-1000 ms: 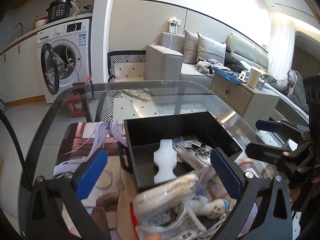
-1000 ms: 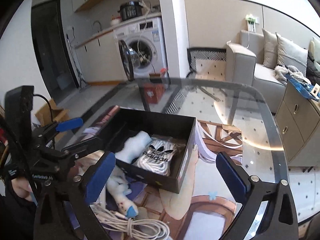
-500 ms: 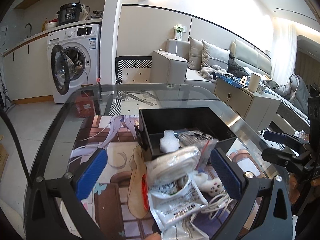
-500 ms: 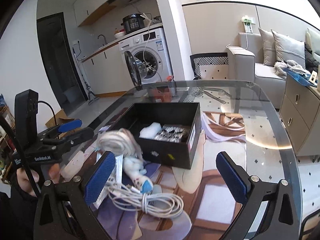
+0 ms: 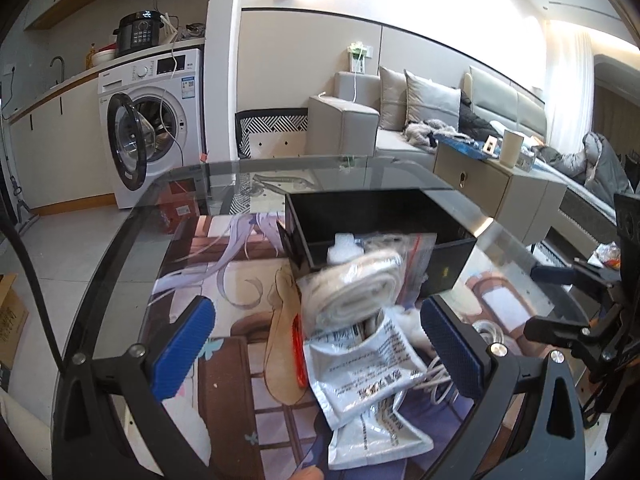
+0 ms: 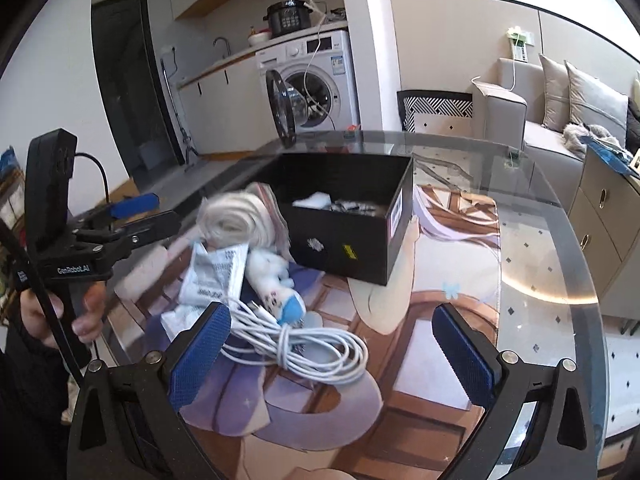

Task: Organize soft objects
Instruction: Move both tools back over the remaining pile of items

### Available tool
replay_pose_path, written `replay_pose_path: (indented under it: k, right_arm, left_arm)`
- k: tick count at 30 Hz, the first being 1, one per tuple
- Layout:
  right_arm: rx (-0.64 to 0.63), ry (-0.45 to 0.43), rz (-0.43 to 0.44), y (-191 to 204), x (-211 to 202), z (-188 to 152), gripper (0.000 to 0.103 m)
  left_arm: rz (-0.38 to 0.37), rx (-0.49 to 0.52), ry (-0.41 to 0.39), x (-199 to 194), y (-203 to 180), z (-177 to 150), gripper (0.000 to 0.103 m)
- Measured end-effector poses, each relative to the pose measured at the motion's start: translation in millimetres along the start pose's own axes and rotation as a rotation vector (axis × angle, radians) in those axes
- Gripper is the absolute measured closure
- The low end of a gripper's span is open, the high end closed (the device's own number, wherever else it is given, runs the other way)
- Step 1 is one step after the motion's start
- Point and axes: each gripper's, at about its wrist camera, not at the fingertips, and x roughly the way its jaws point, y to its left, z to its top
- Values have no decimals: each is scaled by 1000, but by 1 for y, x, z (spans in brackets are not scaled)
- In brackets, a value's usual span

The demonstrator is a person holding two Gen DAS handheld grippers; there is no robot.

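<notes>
Left gripper fingers wide apart, bagged white roll between them, blurred. Right gripper fingers spread too, white cable between, black box at twelve o'clock.

The bagged white roll, a second ago overlapping the black box, now sits blurred outside its near wall, the left gripper farther back.

Glossy glass table; matt black box; crinkled foil pouch.
</notes>
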Motion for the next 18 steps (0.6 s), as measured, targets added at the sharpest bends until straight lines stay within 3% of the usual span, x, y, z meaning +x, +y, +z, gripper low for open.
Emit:
replay_pose_path:
  k: [18]
  right_arm:
    - [-3, 110, -22, -2, 31, -14, 1]
  left_arm:
    - [25, -25, 85, 18, 0, -31, 0]
